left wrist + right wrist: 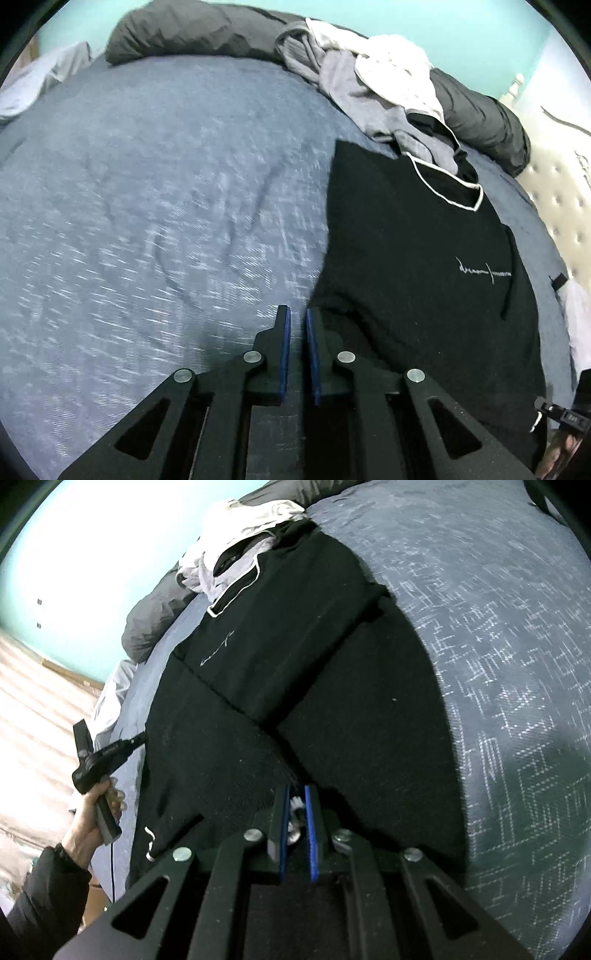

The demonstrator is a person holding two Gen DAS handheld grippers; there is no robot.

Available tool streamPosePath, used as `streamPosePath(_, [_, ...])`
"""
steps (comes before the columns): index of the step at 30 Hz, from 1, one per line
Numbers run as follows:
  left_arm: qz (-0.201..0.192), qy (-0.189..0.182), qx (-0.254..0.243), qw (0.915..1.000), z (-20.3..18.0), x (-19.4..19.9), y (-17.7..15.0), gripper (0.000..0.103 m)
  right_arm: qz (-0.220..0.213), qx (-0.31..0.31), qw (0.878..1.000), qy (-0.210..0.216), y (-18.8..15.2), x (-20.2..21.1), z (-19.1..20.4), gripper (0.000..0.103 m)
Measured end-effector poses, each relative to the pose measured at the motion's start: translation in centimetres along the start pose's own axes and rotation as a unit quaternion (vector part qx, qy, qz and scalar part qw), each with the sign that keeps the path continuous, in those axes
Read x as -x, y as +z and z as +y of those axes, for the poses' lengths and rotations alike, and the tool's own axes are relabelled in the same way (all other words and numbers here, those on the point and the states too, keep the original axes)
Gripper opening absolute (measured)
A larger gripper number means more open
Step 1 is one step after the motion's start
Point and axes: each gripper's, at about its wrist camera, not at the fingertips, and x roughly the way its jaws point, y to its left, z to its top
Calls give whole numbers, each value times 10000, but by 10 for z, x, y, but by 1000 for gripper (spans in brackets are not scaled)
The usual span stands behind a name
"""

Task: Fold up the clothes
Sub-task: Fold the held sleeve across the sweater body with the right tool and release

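Observation:
A black shirt (417, 266) with a white-trimmed neckline and a small script logo lies flat on the blue-grey bedspread (155, 192). My left gripper (297, 321) hovers at the shirt's left edge. Its blue pads stand a narrow gap apart, and only bedspread shows between them. In the right wrist view the black shirt (295, 664) has one side folded across its middle. My right gripper (296, 797) is shut on a bunch of the shirt's fabric near the bottom, with a bit of white trim caught between the pads.
A pile of grey and white clothes (373, 85) lies just beyond the shirt's collar, in front of dark pillows (192, 33). A hand in a dark sleeve (96, 812) holds a black handle at the bed's edge. The wooden floor (40, 686) shows beyond it.

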Motion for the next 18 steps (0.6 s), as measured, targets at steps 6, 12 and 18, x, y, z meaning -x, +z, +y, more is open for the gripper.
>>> streamPosePath(6, [-92, -172, -396, 9990, -33, 8, 5, 25, -135, -120, 9998, 39, 4, 4, -1, 47])
streamPosePath(12, [289, -104, -907, 9954, -69, -22, -4, 25, 64, 195, 9998, -71, -1, -4, 10, 43])
streamPosePath(18, [483, -106, -631, 9968, -58, -39, -12, 27, 194, 449, 9984, -268, -6, -8, 13, 6])
